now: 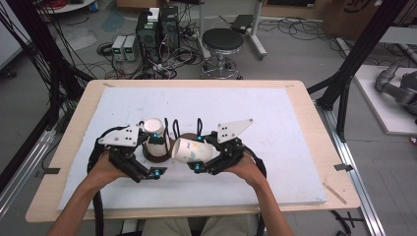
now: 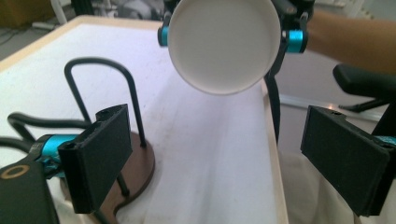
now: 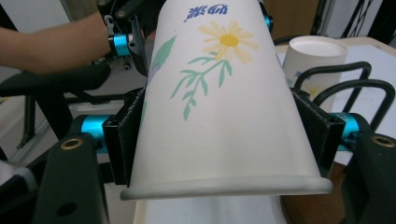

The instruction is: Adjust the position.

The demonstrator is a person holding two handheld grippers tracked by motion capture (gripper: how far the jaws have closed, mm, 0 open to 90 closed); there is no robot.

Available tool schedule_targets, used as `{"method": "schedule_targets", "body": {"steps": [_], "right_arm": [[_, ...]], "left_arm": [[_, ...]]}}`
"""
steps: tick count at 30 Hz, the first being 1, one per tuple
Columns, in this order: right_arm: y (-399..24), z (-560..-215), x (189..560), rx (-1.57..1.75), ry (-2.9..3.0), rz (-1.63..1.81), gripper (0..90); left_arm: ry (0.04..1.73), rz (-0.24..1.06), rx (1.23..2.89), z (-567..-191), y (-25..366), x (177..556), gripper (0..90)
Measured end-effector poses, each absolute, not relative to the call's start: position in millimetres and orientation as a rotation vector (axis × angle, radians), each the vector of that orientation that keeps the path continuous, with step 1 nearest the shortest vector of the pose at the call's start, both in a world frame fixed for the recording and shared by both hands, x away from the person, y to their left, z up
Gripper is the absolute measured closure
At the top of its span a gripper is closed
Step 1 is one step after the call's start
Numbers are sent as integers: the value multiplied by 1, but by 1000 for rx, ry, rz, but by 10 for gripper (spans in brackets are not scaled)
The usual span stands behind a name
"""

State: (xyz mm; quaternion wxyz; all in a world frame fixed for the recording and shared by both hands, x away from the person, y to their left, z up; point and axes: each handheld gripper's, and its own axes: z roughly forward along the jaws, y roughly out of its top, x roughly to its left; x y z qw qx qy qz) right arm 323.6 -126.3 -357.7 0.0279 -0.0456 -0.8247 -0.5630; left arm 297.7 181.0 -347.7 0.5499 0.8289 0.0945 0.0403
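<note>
Far left of the high view: left tongs (image 1: 153, 153) resting low over the white counter (image 1: 275, 113), held by the left hand (image 1: 105, 167). Spread wide, pinching nothing; bare counter between the two black pads (image 2: 100, 156) in the left gripper view.

Just right of those tongs: brown rack (image 1: 156, 153) with a round base and black wire loops (image 2: 105, 88), standing on the counter. Upside-down paper cup (image 1: 153, 128) sitting on the far side of that rack, bottom up, white, just beside the near arm of the left tongs. Seen again in the right gripper view as a pale cup (image 3: 314, 63) behind two black loops, at the right edge.

Centre: flowered paper cup (image 1: 189, 150), lying on its side in the air just right of the rack, lifted off the counter, closed bottom turned toward the left tongs and the rack, open rim toward the right hand. White round bottom (image 2: 224, 44) facing the camera in the left gripper view, up high between the spread pads and well beyond them. Yellow daisy, green stems and blue print on the wall (image 3: 224, 93) in the right gripper view.

Right: right tongs (image 1: 199, 152) pinching that flowered paper cup near its rim, one pad pressed on each side of the wall. Right hand (image 1: 243, 169) behind them, forearm coming in from the bottom edge.
</note>
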Motion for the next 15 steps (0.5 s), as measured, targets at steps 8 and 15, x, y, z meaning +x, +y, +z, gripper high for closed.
{"method": "schedule_targets", "body": {"steps": [8, 15], "right_arm": [[-127, -353, 324, -144, -2629, -1645, 292], [-125, -347, 325, -128, -2697, -1568, 292]], "left_arm": [[234, 103, 2090, -338, 182, 300, 90], [246, 97, 2204, -332, 181, 300, 90]]}}
